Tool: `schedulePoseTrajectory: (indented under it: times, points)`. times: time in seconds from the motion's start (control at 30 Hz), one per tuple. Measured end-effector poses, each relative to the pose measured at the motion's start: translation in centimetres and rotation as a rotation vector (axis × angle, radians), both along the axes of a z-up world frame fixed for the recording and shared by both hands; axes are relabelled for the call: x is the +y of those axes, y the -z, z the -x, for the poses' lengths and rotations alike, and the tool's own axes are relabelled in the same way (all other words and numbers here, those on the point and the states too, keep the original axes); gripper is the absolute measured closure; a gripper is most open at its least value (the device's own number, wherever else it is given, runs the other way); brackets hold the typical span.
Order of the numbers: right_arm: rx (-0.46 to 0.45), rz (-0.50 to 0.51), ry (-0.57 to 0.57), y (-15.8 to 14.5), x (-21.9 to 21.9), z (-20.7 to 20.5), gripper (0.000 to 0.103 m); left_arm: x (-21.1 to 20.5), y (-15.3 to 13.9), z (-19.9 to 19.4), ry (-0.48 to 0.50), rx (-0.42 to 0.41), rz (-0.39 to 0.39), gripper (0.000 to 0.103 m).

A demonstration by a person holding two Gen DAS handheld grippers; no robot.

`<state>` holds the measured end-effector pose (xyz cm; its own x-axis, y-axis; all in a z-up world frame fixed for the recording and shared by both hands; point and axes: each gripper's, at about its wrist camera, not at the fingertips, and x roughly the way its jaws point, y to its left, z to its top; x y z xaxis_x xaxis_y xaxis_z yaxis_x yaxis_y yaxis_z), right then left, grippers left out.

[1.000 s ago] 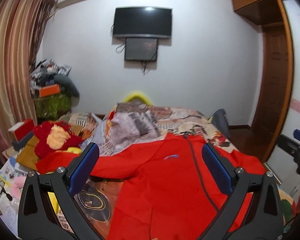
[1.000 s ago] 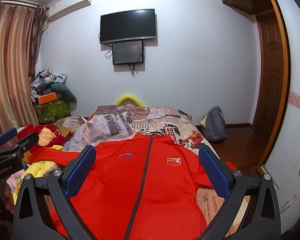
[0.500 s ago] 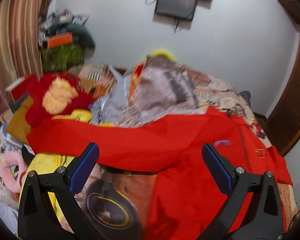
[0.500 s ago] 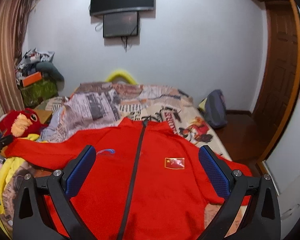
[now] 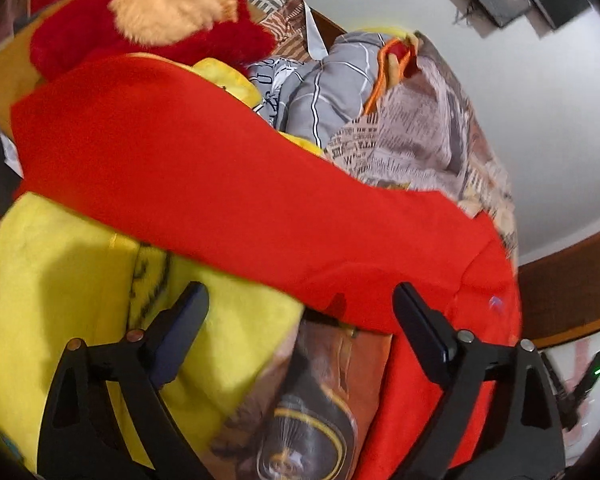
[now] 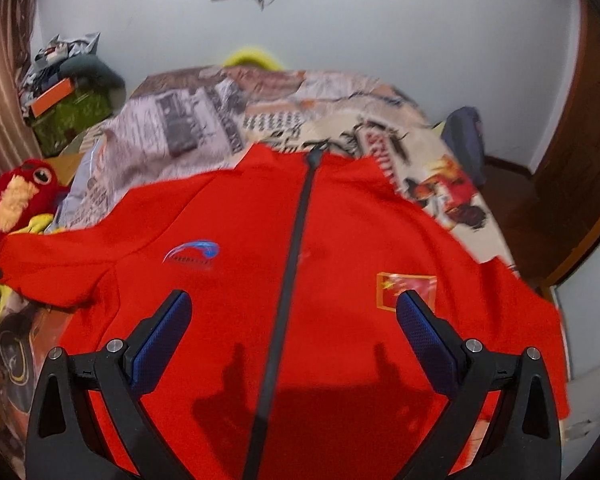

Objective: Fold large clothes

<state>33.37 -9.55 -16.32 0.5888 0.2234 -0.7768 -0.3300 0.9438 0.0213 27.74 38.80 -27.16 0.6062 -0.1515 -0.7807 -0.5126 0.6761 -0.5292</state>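
A large red zip jacket (image 6: 300,280) lies flat, front up, on the bed, with a dark zipper, a blue logo and a flag patch. Its left sleeve (image 5: 204,184) stretches out sideways over a yellow cloth (image 5: 60,280). My left gripper (image 5: 300,320) is open and empty, hovering just above the lower edge of that sleeve near the armpit. My right gripper (image 6: 292,320) is open and empty, low over the jacket's chest, straddling the zipper.
A red plush toy (image 5: 148,12) lies beyond the sleeve end, also in the right wrist view (image 6: 16,200). A printed bedcover (image 6: 260,108) with bunched grey bedding (image 5: 324,92) lies behind the jacket. A cluttered pile (image 6: 68,92) stands at the back left; a wooden door (image 6: 580,160) at the right.
Both grippers have dropped and tilted down toward the bed. The left one swung left over the sleeve and yellow cloth; the right one came in over the chest. Both stayed open.
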Motion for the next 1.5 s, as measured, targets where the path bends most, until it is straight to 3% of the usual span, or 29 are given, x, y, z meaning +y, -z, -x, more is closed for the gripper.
schedulePoseTrajectory:
  times: [0.13, 0.27, 0.4, 0.53, 0.77, 0.9, 1.1, 1.3, 1.5]
  points:
    - [0.014, 0.013, -0.032, 0.8, 1.0, -0.5, 0.002, 2.0, 0.1, -0.7, -0.052, -0.037, -0.01, 0.019]
    - [0.019, 0.047, -0.06, 1.4, 1.7, -0.8, 0.002, 3.7, 0.7, -2.0, -0.111, -0.009, -0.053, 0.032]
    - [0.017, 0.062, -0.071, 1.2, 1.9, -0.9, 0.002, 4.3, 0.6, -2.8, -0.173, 0.053, -0.15, 0.062]
    - [0.012, 0.052, -0.07, 0.6, 1.7, -0.8, 0.002, 3.7, -0.7, -3.7, -0.147, 0.08, -0.263, 0.092]
    - [-0.014, 0.02, -0.069, -0.9, 0.8, -0.1, 0.002, -0.2, -6.7, -5.5, -0.064, -0.021, -0.374, 0.099]
    - [-0.039, 0.014, -0.074, -1.6, 0.0, 0.2, 0.002, -4.5, -11.3, -7.4, 0.015, -0.11, -0.434, 0.099]
    - [-0.046, -0.014, -0.073, -2.0, -1.6, 0.3, 0.002, -12.4, -15.3, -10.7, 0.155, -0.187, -0.499, 0.099]
    - [-0.039, -0.031, -0.055, -1.7, -3.9, 0.3, 0.002, -22.2, -16.2, -14.5, 0.353, -0.238, -0.502, 0.099]
    - [-0.016, -0.03, -0.031, -0.9, -6.6, 0.3, 0.002, -30.8, -12.5, -16.9, 0.526, -0.191, -0.479, 0.099]
